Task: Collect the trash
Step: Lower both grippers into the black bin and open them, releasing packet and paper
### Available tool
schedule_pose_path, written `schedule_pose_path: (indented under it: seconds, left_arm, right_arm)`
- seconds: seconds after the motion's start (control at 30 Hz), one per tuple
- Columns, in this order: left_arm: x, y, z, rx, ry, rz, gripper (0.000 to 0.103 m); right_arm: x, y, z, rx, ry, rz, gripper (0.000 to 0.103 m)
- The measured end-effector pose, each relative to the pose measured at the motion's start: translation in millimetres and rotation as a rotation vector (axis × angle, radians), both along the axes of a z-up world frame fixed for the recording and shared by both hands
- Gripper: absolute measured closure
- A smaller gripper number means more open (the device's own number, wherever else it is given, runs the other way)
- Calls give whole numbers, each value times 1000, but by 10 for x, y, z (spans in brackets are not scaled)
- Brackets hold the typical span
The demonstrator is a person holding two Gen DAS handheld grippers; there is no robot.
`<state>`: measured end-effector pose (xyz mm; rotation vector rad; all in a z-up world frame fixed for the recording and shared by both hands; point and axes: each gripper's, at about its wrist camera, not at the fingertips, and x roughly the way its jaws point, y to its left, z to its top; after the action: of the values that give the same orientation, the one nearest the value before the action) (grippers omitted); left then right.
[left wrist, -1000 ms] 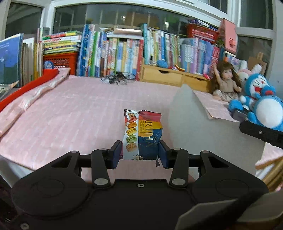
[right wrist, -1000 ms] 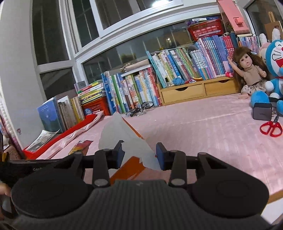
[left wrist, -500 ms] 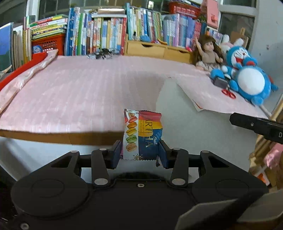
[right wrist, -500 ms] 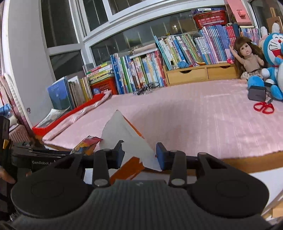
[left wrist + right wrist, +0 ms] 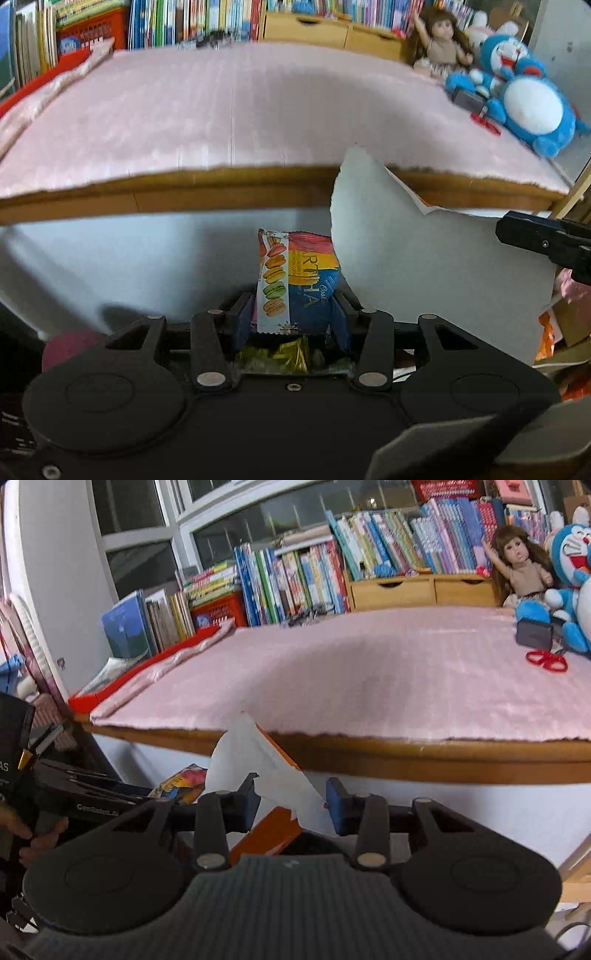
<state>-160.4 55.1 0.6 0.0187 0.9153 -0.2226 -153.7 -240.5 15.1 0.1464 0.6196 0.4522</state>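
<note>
Both tongs loaded, below the worktop edge

Left tongs (image 5: pixel 291 317) stand part-closed on a glossy multicoloured macaron cookie wrapper (image 5: pixel 297 280); right tongs (image 5: pixel 291 799) part-closed on a torn white-and-orange paper scrap (image 5: pixel 258 768). The pink-covered worktop (image 5: pixel 229 110) lies ahead and above. Crinkled trash shows directly beneath the left tongs; judged best practice: centre over it, then release.

Pink-covered wooden table (image 5: pixel 424 753), book row (image 5: pixel 295 579) under dark windows (image 5: pixel 133 520), wooden drawer box (image 5: pixel 417 589) behind.
</note>
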Motion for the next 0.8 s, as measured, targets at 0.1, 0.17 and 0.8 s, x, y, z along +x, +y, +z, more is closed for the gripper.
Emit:
schedule_pose_path:
  seconds: [0.1,0.17,0.8]
  left_arm:
    - [65,-29,-143,18,39,7,61]
    - [107,-21,-244,18,71,9,61]
    - [446,-22,-909,47,243,23,60]
  right_arm:
    - [50,93,-116,-58,25,17,59]
    - [70,132,-192,-88,48,28,59]
    - [476,513,-762,-197,202,78,59]
